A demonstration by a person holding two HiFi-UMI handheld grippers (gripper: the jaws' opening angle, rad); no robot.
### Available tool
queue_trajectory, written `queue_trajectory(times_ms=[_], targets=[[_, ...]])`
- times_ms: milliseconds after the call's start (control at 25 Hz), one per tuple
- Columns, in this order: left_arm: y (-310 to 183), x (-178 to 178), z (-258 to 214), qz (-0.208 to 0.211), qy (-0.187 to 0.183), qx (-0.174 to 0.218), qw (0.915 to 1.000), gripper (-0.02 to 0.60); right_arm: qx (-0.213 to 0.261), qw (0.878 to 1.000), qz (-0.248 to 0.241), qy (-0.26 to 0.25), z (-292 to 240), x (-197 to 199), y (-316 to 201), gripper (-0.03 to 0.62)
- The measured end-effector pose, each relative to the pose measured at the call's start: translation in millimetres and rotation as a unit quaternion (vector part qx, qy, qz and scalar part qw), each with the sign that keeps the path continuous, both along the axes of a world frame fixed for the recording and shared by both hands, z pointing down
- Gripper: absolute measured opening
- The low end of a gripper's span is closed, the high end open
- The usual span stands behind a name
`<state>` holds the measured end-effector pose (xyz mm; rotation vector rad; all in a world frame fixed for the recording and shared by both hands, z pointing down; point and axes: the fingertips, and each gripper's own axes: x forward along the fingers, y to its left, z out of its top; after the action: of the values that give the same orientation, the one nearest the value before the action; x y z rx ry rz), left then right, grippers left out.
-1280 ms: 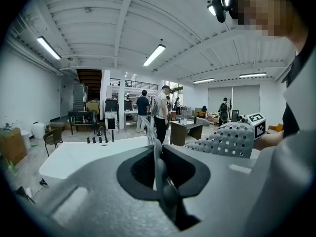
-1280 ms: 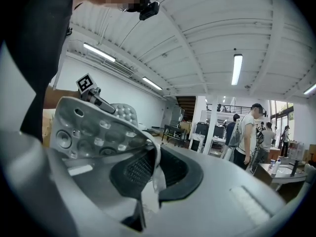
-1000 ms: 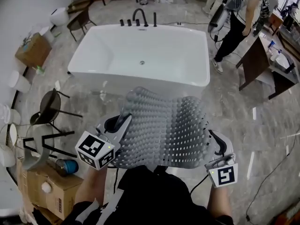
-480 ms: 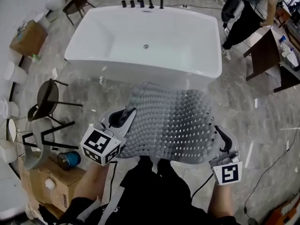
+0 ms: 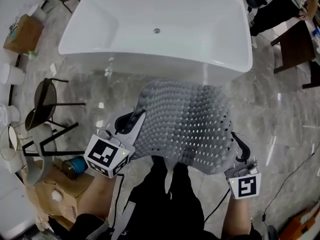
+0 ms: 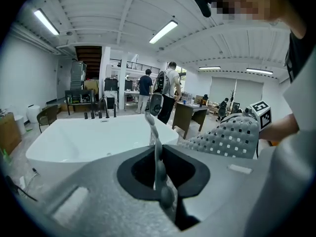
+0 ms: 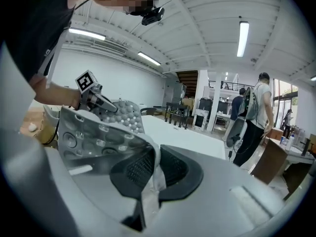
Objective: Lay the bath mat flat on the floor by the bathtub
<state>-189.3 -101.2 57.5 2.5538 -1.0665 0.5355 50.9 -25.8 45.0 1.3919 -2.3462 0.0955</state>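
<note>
Bath mat (image 5: 190, 129) aloft by bathtub (image 5: 100, 34), left fingers (image 5: 136, 120) clamped on one edge, right fingers (image 5: 244, 148) clamped on opposite edge.

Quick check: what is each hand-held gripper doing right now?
Left hand-held gripper: closed on the bath mat edge.
Right hand-held gripper: closed on the bath mat's opposite edge.

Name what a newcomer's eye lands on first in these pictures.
A grey studded bath mat hangs in mid-air at the centre of the head view, stretched between the left claw and the right claw, each shut on an edge. Just beyond it stands a big white bathtub, empty.
</note>
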Motion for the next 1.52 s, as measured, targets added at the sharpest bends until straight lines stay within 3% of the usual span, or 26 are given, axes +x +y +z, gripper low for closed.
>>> queue_trajectory(times_ms=[360,800,1520], targets=[[-30,8,108,-0.014,0.008,-0.039,0.9991,0.023,-0.041,0.999,0.018,-0.008,110,17,-29,0.018],[-43,18,232,-0.013,0.003,-0.045,0.9989,0.023,-0.037,0.999,-0.003,0.004,228,15,-47,0.018],[-56,20,510,0.004,-0.034,-0.086,0.9957,0.025,-0.055,0.998,-0.003,0.038,495,53,-56,0.018]])
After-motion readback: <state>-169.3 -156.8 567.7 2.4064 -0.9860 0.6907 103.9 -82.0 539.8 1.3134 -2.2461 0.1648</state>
